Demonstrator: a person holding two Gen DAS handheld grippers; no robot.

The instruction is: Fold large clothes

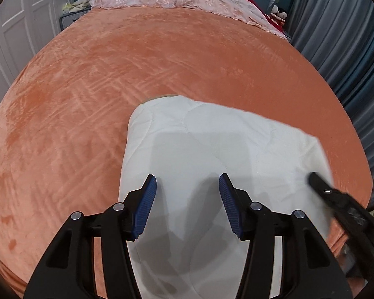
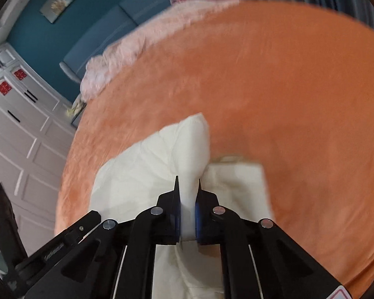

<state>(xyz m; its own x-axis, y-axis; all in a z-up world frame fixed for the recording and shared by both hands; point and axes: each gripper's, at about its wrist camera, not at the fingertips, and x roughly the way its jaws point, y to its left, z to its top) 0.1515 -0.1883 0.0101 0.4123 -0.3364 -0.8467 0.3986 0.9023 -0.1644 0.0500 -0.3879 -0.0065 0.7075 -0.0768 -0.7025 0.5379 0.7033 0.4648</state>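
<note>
White quilt [image 2: 147,174] on orange bed [image 1: 162,62], right tool [image 2: 187,184] pinching it, left tool [image 1: 187,182] open

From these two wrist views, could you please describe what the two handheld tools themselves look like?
Both match: the left tool and right tool have black plastic linkage arms with cut-out slots and round silver pivot pins. Each finger carries a ribbed blue pad tapering to a point. A white strip runs along the right tool's arms, and a red-edged label shows at its lower corner. No sleeves or cables are visible.
</note>
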